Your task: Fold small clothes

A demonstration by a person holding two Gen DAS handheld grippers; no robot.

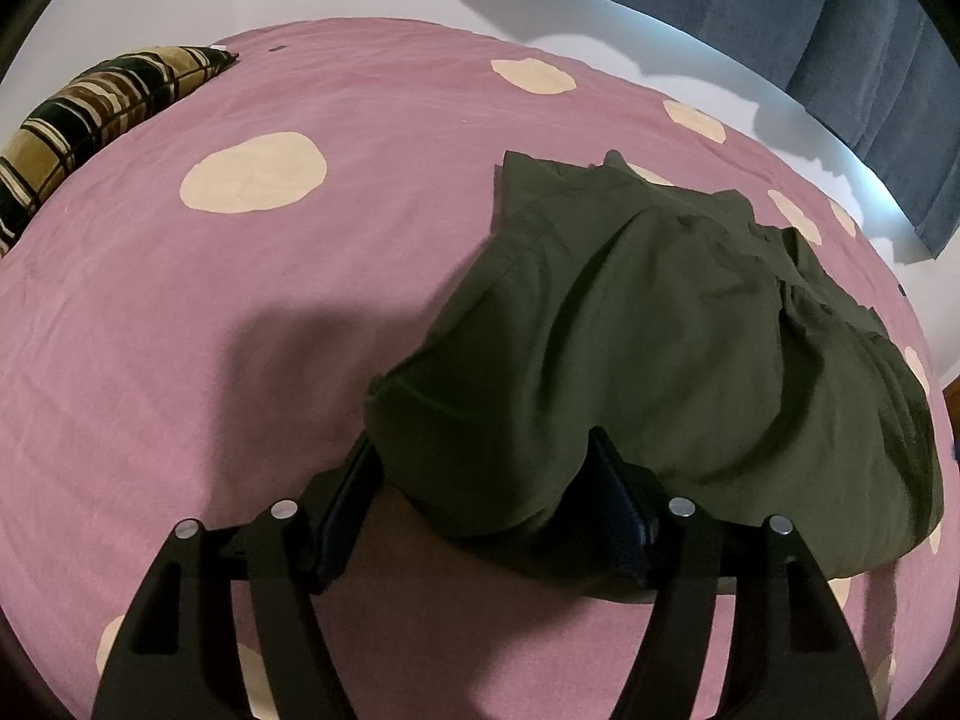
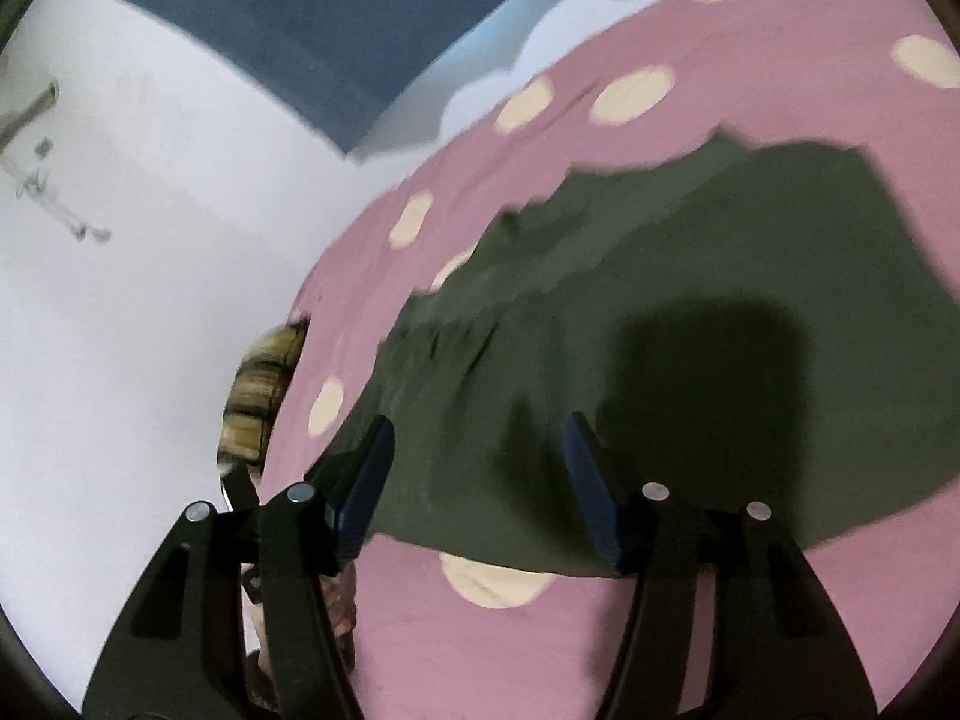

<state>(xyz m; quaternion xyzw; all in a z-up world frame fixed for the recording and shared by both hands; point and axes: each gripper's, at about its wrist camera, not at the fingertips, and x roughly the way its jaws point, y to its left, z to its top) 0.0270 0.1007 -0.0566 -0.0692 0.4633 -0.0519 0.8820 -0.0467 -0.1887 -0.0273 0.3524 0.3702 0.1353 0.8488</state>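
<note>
The left hand-held gripper (image 1: 483, 480), jaws spread astride the near fold of the green garment (image 1: 648, 348) on the bed (image 1: 180, 330), sat nearest; the right hand-held gripper (image 2: 477, 468) hovered spread, empty, above it.

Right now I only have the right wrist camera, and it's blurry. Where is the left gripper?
Observer: The left gripper sits at the near edge of the green garment, with one finger on each side of a bunched lump of cloth.
Operator: Is it pinching that lump?
Observer: I cannot tell. The cloth fills the gap between the fingers, but it doesn't show whether the pads press on it.
Operator: Does the garment lie flat?
Observer: No. It is humped and creased near the gripper. Only its far corner lies flat on the pink bedspread.
</note>
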